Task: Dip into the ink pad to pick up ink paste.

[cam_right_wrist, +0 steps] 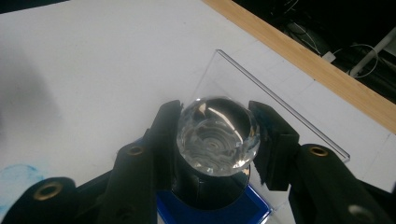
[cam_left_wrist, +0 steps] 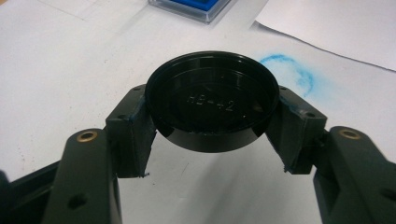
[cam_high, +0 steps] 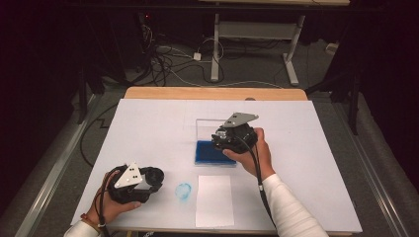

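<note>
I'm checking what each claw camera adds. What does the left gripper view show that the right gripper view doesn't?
Left gripper view alone: the left claw shut on a black round cap with raised characters inside, and a white paper sheet.
Right gripper view alone: the right claw shut on a stamp with a clear faceted knob, the open clear lid, and the wooden table edge.
Both: the blue ink pad and the blue smudge.

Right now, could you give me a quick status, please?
Left gripper shut on black cap. Right gripper shut on stamp over blue ink pad. Nothing in the way.
</note>
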